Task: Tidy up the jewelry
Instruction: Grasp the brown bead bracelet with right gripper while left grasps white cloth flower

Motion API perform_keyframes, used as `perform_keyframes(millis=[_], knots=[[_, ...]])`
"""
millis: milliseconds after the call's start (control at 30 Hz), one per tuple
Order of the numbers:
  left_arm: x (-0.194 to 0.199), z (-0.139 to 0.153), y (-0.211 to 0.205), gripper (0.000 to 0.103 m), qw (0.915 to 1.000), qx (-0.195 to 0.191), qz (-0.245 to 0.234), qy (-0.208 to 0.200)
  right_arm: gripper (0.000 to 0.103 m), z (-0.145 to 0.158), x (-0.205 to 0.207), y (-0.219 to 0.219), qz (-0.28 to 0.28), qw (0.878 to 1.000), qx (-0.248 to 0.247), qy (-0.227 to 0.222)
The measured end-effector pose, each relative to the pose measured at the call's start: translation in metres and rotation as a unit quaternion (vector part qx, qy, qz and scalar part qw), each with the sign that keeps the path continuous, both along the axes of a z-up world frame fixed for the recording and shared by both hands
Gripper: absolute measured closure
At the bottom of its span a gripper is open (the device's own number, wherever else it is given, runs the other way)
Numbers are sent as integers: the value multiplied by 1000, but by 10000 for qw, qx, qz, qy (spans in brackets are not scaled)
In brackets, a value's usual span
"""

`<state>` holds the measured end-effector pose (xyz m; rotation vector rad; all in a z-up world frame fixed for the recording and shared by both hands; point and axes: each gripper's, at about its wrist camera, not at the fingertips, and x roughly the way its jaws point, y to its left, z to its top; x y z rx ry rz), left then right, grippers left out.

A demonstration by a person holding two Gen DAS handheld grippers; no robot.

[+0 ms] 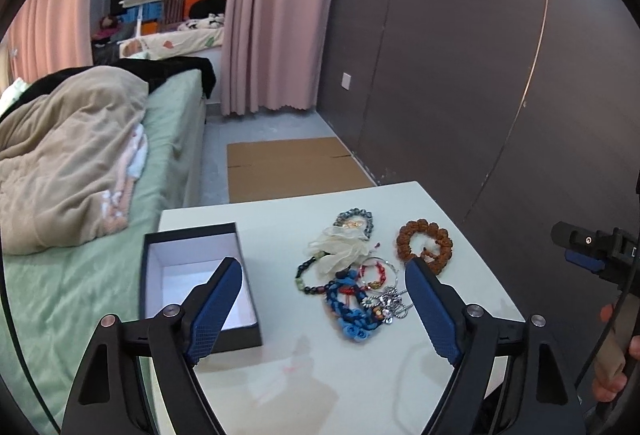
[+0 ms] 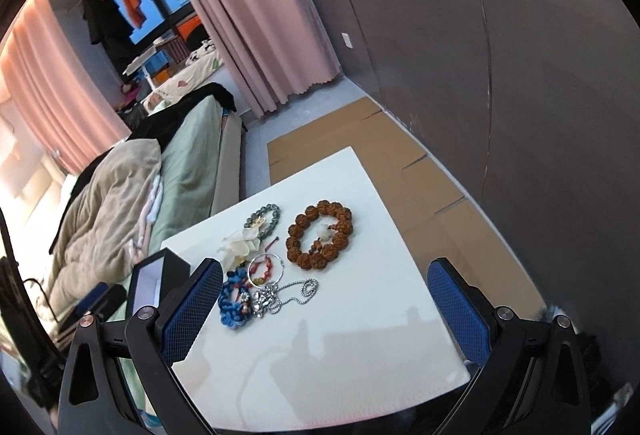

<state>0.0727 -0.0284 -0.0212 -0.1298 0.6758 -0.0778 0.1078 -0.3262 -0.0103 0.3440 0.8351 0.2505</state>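
Observation:
A pile of jewelry lies on a white table [image 1: 280,375]: a brown bead bracelet [image 1: 425,243] [image 2: 320,240], a blue braided bracelet [image 1: 350,309] [image 2: 234,301], a silver chain [image 1: 390,303] [image 2: 288,293], a red cord bangle [image 2: 266,269], a dark bead bracelet [image 1: 356,221] [image 2: 264,217] and a white fabric flower [image 1: 338,249] [image 2: 240,247]. An open black box [image 1: 196,271] with a white inside stands left of the pile and holds nothing. My left gripper [image 1: 324,269] is open above the table's near side. My right gripper [image 2: 324,271] is open and empty, near the pile.
A bed [image 1: 80,175] with a green sheet and a beige quilt runs along the table's left. Flattened cardboard [image 1: 296,167] lies on the floor beyond the table. A dark wall panel [image 1: 460,75] stands on the right. The right gripper's body [image 1: 592,251] shows at the far right.

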Motion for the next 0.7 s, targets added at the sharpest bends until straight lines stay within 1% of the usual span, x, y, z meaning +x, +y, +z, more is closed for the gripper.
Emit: perform_keyframes(millis=[133,233,333,400,533,600,700], knots=[[18,-8,-14,19,9998,69,-137,132,0,-10,13,-5,-49,9995,230,196],[30,-15,-25,22,9992,184,-260,236,0,-18,23,-8,-124,9987,374,335],[42,-25,-34,27,9983,296,-351,364,0,-25,33,-10,-190,9977,459,461],[51,-31,-38,33,9976,361,-401,436,0,-27,39,-11,-185,9973,500,503],[68,-43,-45,36,9962,409,-517,571,1,-36,54,-12,-241,9958,594,650],[77,-49,-48,41,9953,449,-567,643,1,-41,61,-13,-266,9950,634,726],[92,-61,-53,44,9932,532,-642,816,1,-49,73,-13,-267,9935,708,853]])
